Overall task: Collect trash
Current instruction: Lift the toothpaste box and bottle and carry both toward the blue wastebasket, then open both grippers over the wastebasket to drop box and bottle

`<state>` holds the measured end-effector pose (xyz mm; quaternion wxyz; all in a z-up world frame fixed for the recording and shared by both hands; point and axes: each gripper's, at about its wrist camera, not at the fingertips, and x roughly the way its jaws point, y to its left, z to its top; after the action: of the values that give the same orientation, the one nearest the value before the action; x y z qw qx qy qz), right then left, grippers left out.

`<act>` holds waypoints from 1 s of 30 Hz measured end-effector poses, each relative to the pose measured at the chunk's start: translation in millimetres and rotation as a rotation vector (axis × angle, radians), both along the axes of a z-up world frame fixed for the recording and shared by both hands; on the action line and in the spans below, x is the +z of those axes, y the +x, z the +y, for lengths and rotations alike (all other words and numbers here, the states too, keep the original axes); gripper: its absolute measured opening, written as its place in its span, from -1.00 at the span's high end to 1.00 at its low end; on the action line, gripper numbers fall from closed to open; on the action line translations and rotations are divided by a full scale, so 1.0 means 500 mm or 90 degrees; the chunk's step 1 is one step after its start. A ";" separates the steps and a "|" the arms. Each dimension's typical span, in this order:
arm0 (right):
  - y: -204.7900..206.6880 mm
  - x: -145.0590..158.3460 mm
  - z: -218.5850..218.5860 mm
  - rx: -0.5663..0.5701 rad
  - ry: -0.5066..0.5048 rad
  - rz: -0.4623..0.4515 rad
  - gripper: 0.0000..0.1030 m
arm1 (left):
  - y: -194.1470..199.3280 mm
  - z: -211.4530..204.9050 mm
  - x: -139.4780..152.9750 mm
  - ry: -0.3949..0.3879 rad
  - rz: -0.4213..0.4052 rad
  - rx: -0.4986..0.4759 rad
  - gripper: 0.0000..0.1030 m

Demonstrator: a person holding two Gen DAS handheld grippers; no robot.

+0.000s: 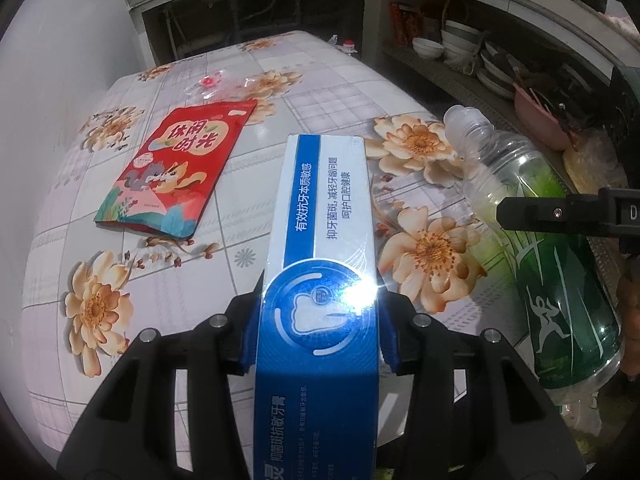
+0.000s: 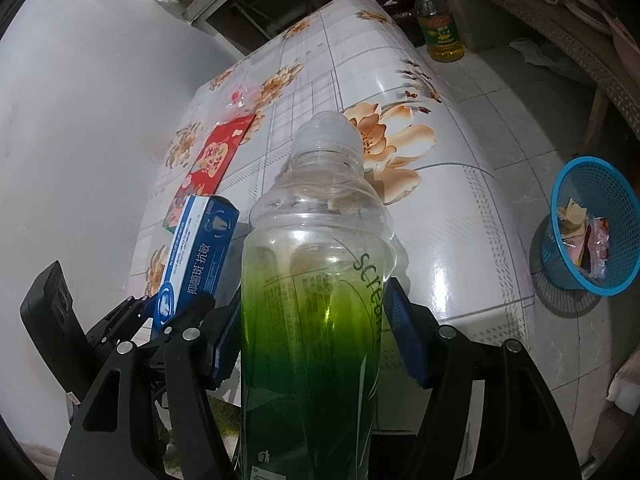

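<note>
My left gripper (image 1: 318, 334) is shut on a blue and white toothpaste box (image 1: 324, 216), held above the floral table (image 1: 312, 76). The same box (image 2: 200, 248) and left gripper (image 2: 172, 312) show at the lower left of the right wrist view. My right gripper (image 2: 316, 336) is shut on an empty plastic bottle (image 2: 316, 280) with a green label and clear cap. That bottle (image 1: 532, 220) hangs at the right of the left wrist view. A red snack bag (image 1: 176, 168) lies flat on the table, with a clear wrapper (image 1: 216, 82) beyond it.
A blue mesh basket (image 2: 600, 172) holding wrappers stands on the tiled floor to the right of the table. An oil bottle (image 2: 440, 28) stands on the floor past the table's far end. Shelves with bowls and plates (image 1: 472, 48) run along the right.
</note>
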<state>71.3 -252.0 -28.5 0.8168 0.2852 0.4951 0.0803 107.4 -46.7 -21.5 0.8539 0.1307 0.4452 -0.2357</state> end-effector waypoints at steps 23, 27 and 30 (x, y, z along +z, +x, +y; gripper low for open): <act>-0.312 -0.086 -0.465 -0.437 0.079 0.011 -0.25 | 0.020 -0.484 0.022 -0.061 0.181 -0.288 0.13; -0.320 -0.189 -0.506 -0.475 0.135 0.067 -0.25 | 0.023 -0.610 -0.046 -0.012 0.255 -0.320 0.13; -0.300 -0.253 -0.529 -0.484 0.167 0.093 -0.25 | 0.029 -0.688 -0.103 0.024 0.300 -0.328 0.13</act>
<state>-78.7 -516.7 -155.1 0.7077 0.5547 0.3966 -0.1850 122.1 -390.5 -72.8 0.6376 0.1962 0.5868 -0.4590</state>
